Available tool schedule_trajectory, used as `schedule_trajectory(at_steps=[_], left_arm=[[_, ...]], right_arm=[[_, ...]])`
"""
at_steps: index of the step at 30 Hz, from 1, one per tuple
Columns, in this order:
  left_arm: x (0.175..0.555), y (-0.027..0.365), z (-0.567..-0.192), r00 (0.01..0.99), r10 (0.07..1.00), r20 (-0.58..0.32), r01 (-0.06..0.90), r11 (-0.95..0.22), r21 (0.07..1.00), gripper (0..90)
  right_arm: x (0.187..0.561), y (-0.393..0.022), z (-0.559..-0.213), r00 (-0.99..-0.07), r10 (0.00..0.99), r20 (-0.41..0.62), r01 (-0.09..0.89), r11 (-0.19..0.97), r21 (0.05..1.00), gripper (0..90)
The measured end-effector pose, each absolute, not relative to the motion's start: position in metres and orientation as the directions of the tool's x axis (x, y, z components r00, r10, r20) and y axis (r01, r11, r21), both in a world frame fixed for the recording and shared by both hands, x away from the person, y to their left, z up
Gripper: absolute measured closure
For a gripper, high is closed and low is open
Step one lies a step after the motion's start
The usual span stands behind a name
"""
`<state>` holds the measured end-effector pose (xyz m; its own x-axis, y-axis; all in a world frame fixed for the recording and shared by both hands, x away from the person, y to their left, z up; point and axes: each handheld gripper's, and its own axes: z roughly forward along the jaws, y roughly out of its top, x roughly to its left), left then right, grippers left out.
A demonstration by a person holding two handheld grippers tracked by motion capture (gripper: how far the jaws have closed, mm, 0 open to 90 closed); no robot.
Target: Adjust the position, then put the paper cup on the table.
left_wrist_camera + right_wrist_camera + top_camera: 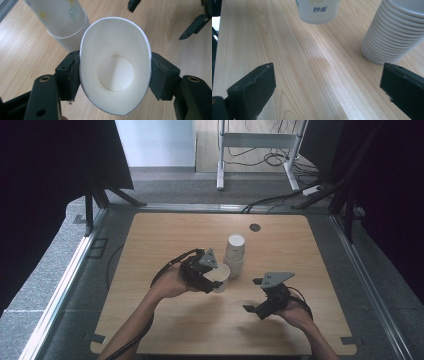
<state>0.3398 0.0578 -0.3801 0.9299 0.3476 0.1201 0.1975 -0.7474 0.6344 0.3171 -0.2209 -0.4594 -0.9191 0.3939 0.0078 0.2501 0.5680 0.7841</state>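
1. Squeezing a single paper cup is what the left gripper is up to – its jaws are clamped on the cup's sides hard enough that the rim has gone oval in the left gripper view. The cup is held off the wood, mouth toward that camera, just beside the stack of cups near the middle of the tabletop.

2. The right gripper sits toward the right half of the tabletop, closer to the near edge, jaws spread wide with nothing between them. In its own view you see bare wood ahead, the stack at the right and the held cup's base up top.

3. What could go wrong, my guess:
- The grip is already deforming the cup. Any more squeeze and the wall could crease or buckle, and a creased cup won't stand or nest cleanly.
- Thin paper, smooth sides – if the pads ease off a little the cup could slip out and roll across the tabletop.
- The held cup is right next to the stack. A sideways swing of the left hand could clip it, and a tall upside-down stack like that looks easy to topple.
- If the right gripper comes in to take the cup, 2 grippers pulling on it at once could tear or crush it.
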Motion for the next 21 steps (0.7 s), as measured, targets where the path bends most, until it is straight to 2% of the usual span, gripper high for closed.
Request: schedule_trajectory(at_steps=[21], left_arm=[[0.361, 0.090, -0.388, 0.842, 0.518, 0.151, 0.340, -0.726, 0.598, 33.2]], right_arm=[[0.313, -0.237, -0.465, -0.871, 0.490, 0.029, 0.329, 0.538, 0.776, 0.0]])
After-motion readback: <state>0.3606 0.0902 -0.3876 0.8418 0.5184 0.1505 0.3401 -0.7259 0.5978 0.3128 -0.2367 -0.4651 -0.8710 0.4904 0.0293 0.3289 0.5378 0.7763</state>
